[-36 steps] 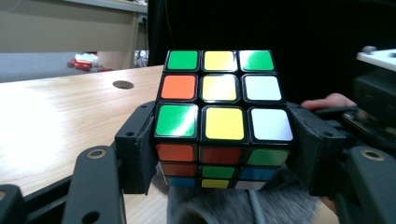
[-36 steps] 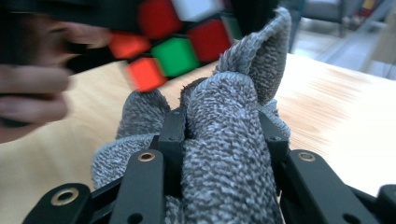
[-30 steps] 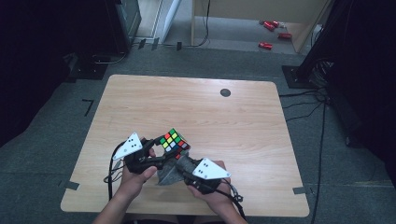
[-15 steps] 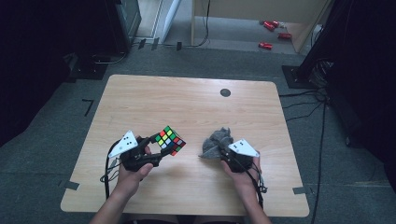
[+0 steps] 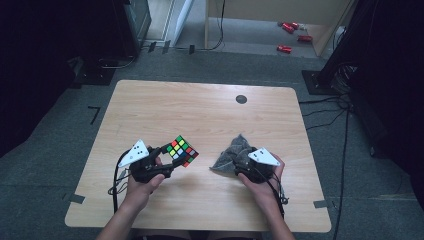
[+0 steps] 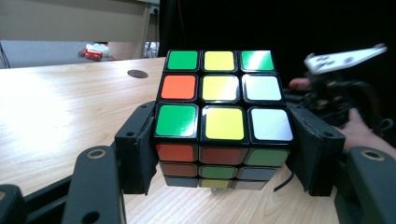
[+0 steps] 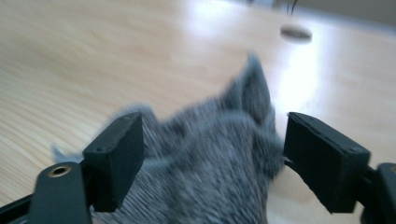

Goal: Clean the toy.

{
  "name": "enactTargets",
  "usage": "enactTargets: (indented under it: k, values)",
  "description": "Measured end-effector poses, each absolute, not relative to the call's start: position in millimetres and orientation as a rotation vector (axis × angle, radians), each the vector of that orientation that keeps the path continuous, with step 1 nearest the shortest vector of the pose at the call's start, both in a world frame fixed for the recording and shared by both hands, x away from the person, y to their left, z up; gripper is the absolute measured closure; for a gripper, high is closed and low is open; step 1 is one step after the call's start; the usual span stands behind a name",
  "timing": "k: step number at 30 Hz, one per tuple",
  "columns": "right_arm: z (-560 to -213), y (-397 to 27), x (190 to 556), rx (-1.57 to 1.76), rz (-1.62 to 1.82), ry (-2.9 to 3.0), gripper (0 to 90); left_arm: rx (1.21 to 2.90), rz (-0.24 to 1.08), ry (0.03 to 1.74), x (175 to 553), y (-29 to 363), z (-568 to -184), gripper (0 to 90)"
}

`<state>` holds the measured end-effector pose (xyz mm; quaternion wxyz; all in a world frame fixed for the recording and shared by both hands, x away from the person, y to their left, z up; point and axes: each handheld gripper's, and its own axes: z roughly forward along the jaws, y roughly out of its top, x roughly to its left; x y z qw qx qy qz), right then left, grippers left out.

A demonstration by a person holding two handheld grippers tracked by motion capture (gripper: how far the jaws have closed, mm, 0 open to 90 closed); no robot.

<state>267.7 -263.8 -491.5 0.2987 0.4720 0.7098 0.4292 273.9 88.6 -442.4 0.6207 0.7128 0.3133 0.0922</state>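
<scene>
My left gripper (image 5: 169, 156) is shut on a scrambled Rubik's cube (image 5: 182, 150), held just above the left front of the wooden table (image 5: 200, 115). In the left gripper view the black pads (image 6: 137, 144) press both sides of the cube (image 6: 223, 88), whose top shows green, yellow, orange and white stickers. A crumpled grey cloth (image 5: 229, 154) lies on the table to the right. My right gripper (image 5: 236, 162) stands over its near end. Its jaws have just been opening, and the cloth (image 7: 233, 112) lies loose between the spread pads (image 7: 116, 154).
A small dark round grommet (image 5: 241, 99) sits in the table's far right part. Red items (image 5: 285, 48) lie on the floor beyond the table, near a wooden cabinet. Dark equipment and cables stand at both sides of the table.
The right hand has pulled the cloth away from the cube to the right and lowered it onto the table, then spread its jaws. The left hand with the cube has stayed in place.
</scene>
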Motion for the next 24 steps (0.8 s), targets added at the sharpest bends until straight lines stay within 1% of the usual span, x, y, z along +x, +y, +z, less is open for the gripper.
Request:
enactTargets:
  k: [4,8,13,16,24]
  values:
    - [-475.0,-246.4,255.0,1.113,1.232,1.873,19.8,1.644,0.217,0.733,273.9,87.8,-442.2,34.7]
    - [-467.6,-221.3,242.2,0.966,1.328,1.927,20.1,1.657,0.204,0.747,273.8,83.7,-442.7,34.7]
    - [-467.6,-189.8,227.7,0.801,1.389,2.001,19.9,1.658,0.172,0.753,272.1,77.9,-442.0,34.7]
    - [-468.7,-176.6,221.8,0.751,1.370,2.009,19.8,1.662,0.163,0.748,270.4,74.3,-441.6,34.7]
    - [-471.3,-163.6,215.4,0.700,1.367,1.954,19.5,1.687,0.134,0.745,265.7,62.8,-442.3,34.7]
